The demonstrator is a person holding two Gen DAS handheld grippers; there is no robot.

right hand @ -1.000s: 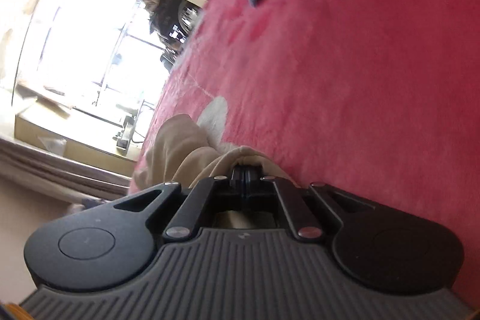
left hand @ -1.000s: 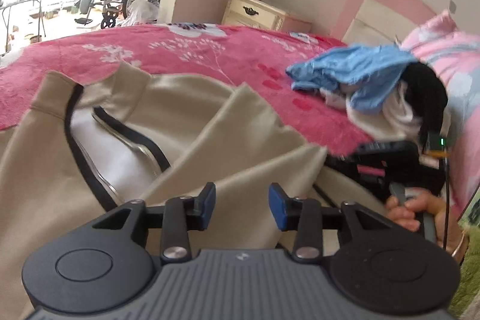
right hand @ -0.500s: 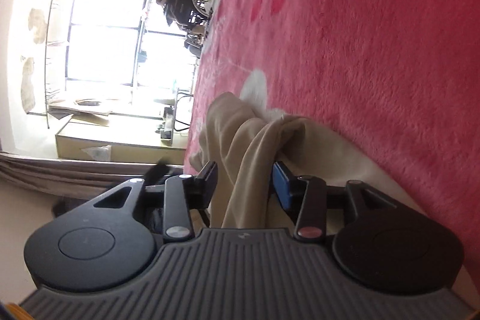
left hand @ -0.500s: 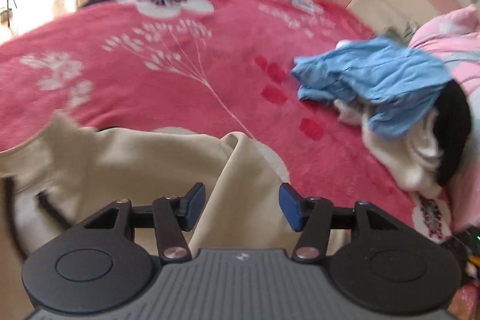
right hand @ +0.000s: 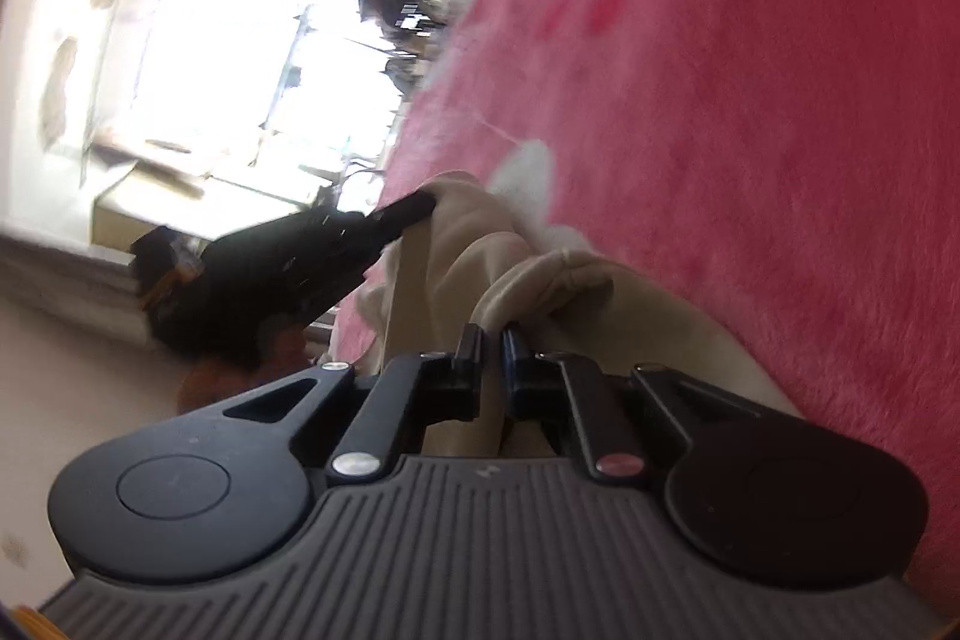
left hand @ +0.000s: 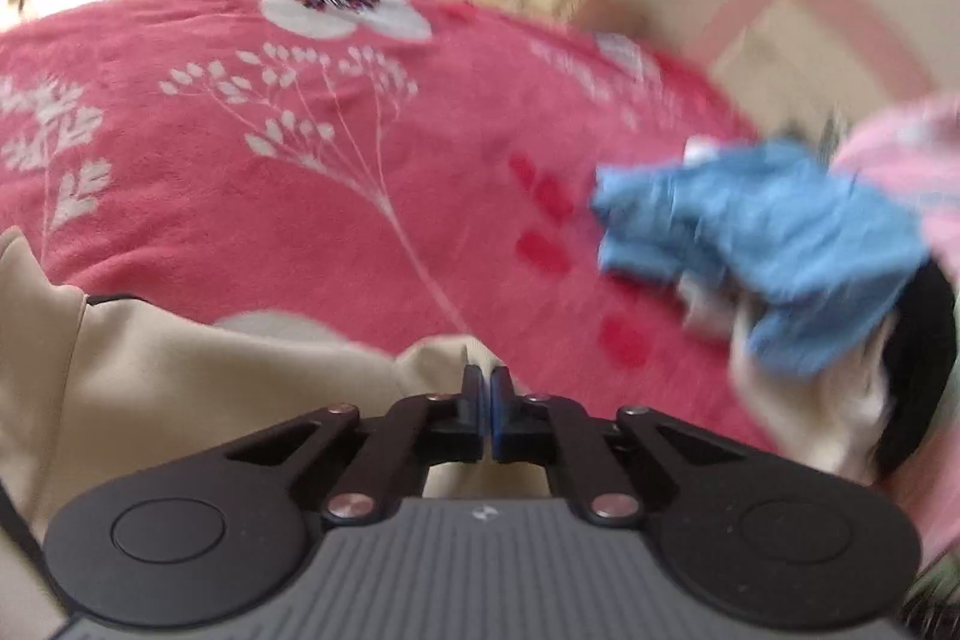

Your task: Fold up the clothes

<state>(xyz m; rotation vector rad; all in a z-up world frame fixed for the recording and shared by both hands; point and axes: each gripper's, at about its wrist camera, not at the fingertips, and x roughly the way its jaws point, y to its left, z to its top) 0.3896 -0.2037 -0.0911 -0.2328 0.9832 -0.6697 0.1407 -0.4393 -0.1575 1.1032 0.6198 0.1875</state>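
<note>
- Swung left gripper (left hand: 485,382) across the blanket (left hand: 372,196) since a second ago; clamped on garment (left hand: 180,388).
- Pinched garment fold in right gripper (right hand: 491,343).
- Found no readable writing.

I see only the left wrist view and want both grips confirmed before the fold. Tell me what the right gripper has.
Observer: The right gripper is shut on a rolled fold of the beige cloth garment.
Operator: Say where my left gripper sits from there.
Observer: In the right wrist view, the left gripper has its tip at another edge of the same garment, beyond the right one and toward the bright window side.
Operator: Describe the cloth between the two.
Observer: It is bunched in loose folds, not stretched flat, and lies on the pink fleece blanket.
</note>
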